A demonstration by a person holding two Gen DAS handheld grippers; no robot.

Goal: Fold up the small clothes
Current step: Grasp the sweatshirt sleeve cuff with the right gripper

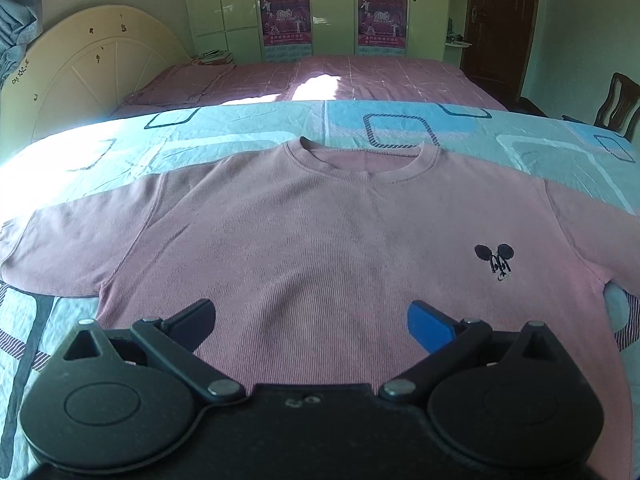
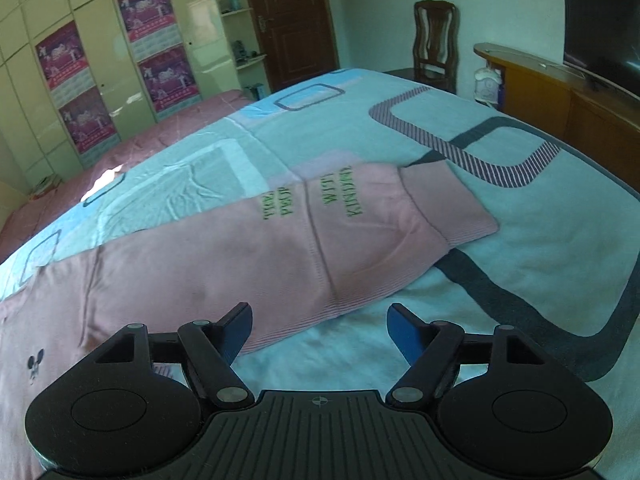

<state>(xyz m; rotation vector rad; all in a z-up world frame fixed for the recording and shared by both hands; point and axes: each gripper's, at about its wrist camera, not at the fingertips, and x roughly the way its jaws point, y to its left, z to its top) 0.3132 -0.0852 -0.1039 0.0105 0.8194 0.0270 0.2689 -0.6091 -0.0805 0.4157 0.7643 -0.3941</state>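
Pink sweatshirt (image 1: 320, 232) lay flat, front up, on the blue bedspread (image 2: 520, 240), collar away. Right sleeve (image 2: 360, 220) ran long away from the right gripper (image 2: 320, 328), nearest. Left gripper (image 1: 312, 320) hovered over the hem. Both spread wide, empty.

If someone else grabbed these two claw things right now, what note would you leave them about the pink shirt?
Left claw: open, empty, hovering over the lower front of the pink shirt.
Right claw: open, empty, hovering at the edge of the sleeve with green lettering.
The shirt lies flat, face up, on the blue patterned bedspread, both sleeves spread out, collar pointing away.
Done: shirt laid out. No fold visible yet.
Left: all the folding, probably sleeves inward first.
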